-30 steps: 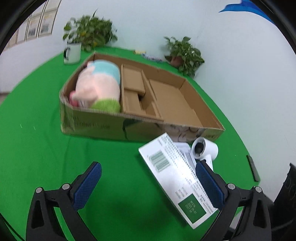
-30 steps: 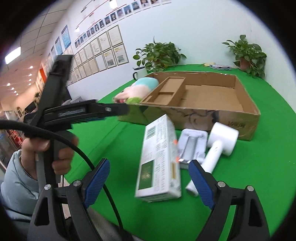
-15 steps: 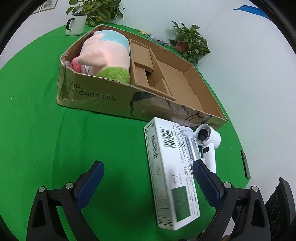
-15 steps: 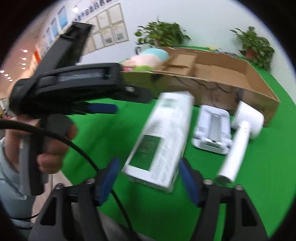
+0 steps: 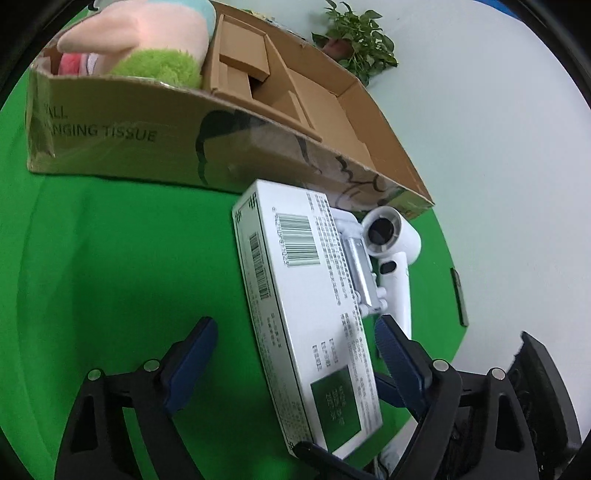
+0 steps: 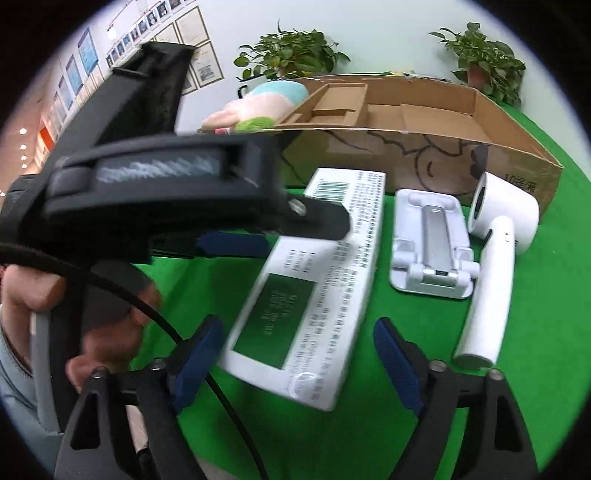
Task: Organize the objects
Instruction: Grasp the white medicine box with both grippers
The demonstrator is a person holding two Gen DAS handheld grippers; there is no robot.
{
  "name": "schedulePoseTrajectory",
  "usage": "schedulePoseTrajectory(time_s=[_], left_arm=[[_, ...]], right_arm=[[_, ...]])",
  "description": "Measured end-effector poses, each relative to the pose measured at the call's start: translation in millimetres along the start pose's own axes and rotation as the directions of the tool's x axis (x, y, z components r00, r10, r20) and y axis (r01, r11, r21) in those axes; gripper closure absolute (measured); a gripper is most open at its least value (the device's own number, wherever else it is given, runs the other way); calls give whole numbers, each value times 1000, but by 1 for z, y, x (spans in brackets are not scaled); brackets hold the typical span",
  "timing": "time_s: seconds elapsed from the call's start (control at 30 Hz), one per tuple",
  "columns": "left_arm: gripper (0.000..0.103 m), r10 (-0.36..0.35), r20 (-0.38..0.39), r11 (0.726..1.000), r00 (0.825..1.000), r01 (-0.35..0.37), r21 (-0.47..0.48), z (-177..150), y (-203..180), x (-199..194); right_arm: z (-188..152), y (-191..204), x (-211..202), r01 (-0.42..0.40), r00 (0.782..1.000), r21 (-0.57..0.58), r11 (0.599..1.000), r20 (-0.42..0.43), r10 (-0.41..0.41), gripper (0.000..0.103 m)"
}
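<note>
Bright, even indoor light. Soft shadow on the green cloth-covered table point(image 5: 110, 258) in the left view. Heavy fisheye bending, black vignette corners. Right view motion-blurred: long white printed carton point(image 6: 314, 295) smeared; ceiling lamps glow far left.

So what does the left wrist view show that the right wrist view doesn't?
Only the left wrist view: the "TISSUE" lettering on the cardboard box. Only the right wrist view: the left gripper, the person's hand and the framed wall certificates. Both: the long white carton, white phone stand, white hair dryer, pink plush toy.
</note>
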State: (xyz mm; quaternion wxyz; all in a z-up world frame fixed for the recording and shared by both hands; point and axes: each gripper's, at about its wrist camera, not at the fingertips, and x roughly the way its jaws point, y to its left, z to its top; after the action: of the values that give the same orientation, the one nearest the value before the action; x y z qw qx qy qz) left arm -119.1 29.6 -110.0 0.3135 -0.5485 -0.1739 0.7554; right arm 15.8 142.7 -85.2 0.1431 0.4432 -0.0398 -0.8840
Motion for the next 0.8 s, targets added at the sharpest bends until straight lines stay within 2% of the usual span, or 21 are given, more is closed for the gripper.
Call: schedulePoseTrajectory(time_s=[0.07, 0.17, 0.33, 0.4, 0.6, 0.8], left_arm=[[17, -17, -11, 1000, 1000, 17, -5, -11, -2, -2], [18, -83, -26, 996, 996, 82, -17, -35, -6, -5], [18, -131, -9, 990, 991, 130, -52, -65, -11, -11], [32, -136, -15, 989, 991, 134, -66, -71, -12, -11], [53, -95, -9, 992, 995, 94, -86, -73, -4, -13], [55, -117, -15, 989, 993, 115, -94, -78, -3, -5]], right_arm=[[-5, -4, -5, -26, 1000, 15, 1000, -5, 27, 34], [-21, -8, -18, -41, 999, 5, 999, -21, 41, 34], [-45, -11, -38, -112, 992, 63, 992, -58, 116, 35], [-46, -11, -41, -135, 988, 83, 987, -57, 140, 36], [-48, -6, -41, -135, 989, 88, 987, -55, 140, 36], [-47, -8, -41, -147, 988, 100, 984, -35, 151, 37]])
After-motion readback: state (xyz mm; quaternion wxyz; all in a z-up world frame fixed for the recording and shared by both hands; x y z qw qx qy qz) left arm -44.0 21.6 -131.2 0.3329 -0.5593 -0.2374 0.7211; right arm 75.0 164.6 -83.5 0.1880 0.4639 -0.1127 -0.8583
